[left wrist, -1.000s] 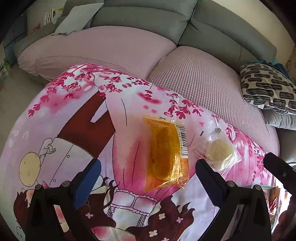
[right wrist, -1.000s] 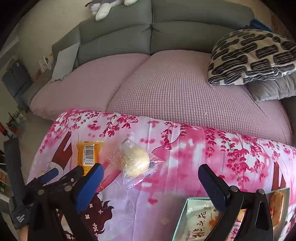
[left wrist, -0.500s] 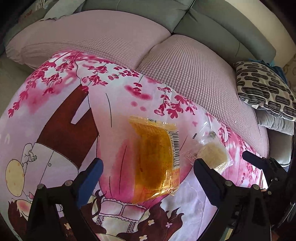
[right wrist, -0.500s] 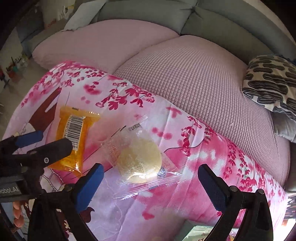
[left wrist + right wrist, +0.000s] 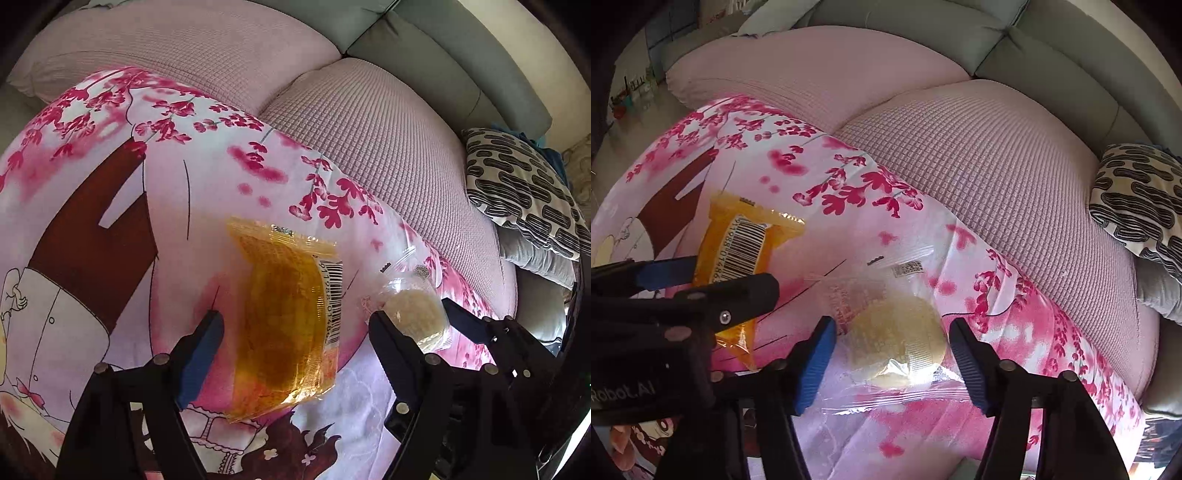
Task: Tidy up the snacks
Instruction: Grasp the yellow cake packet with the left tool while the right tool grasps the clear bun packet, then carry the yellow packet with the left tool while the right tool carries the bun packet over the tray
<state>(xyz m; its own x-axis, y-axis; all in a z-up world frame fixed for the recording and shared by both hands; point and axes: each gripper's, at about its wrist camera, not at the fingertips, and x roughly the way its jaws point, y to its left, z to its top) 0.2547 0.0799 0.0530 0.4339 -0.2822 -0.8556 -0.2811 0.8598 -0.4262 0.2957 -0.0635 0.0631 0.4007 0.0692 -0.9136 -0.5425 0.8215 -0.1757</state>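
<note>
orange crinkly plastic snack packet (image 5: 284, 325): light, slippery (pinch mid-body) | left gripper (image 5: 295, 328) fingers closing astride it, untouched | right gripper (image 5: 890, 347) fingers closing astride clear-wrapped round pale pastry (image 5: 897, 339), crushable

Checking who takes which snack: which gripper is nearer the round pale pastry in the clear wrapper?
Right. The right gripper straddles the round pastry, its jaws closing around it. The left gripper sits beside it, closing around the orange snack packet.

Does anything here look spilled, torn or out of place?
Nothing stands out. The orange snack packet and the clear-wrapped round pastry both lie sealed on the pink floral cloth, each between closing gripper jaws.
</note>
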